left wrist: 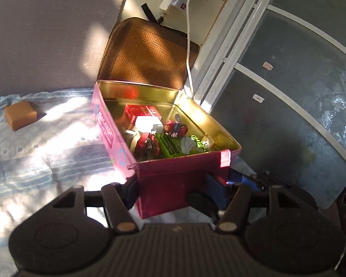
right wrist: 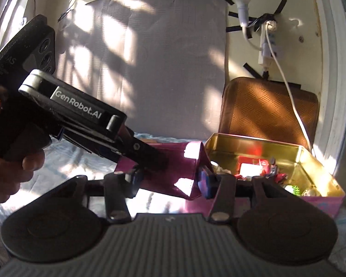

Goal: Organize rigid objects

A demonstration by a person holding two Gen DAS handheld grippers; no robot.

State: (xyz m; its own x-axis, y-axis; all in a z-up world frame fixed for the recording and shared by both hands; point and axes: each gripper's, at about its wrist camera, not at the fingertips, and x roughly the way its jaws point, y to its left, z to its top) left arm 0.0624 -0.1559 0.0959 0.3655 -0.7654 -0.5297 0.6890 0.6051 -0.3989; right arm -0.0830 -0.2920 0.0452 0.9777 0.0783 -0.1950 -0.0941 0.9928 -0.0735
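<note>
A pink tin box [left wrist: 108, 136] stands open on a pale blue cloth. It holds a red packet [left wrist: 140, 112], red toy figures [left wrist: 147, 144], a green comb-like piece [left wrist: 170, 147] and a small bell [left wrist: 207, 141]. My left gripper [left wrist: 177, 191] grips the tin's near magenta wall [left wrist: 173, 180], one finger on each side. In the right wrist view my right gripper [right wrist: 170, 182] is closed across the tin's magenta end wall [right wrist: 173, 161], with the tin's gold inside [right wrist: 253, 147] to its right. The left gripper's body [right wrist: 80, 115] reaches in from the left.
A small brown box [left wrist: 20, 115] lies on the cloth [left wrist: 34, 157] at left. A brown woven case [left wrist: 147, 53] leans on the wall behind the tin, with a white cable [left wrist: 189, 53] hanging over it. A glass door [left wrist: 288, 92] stands at right.
</note>
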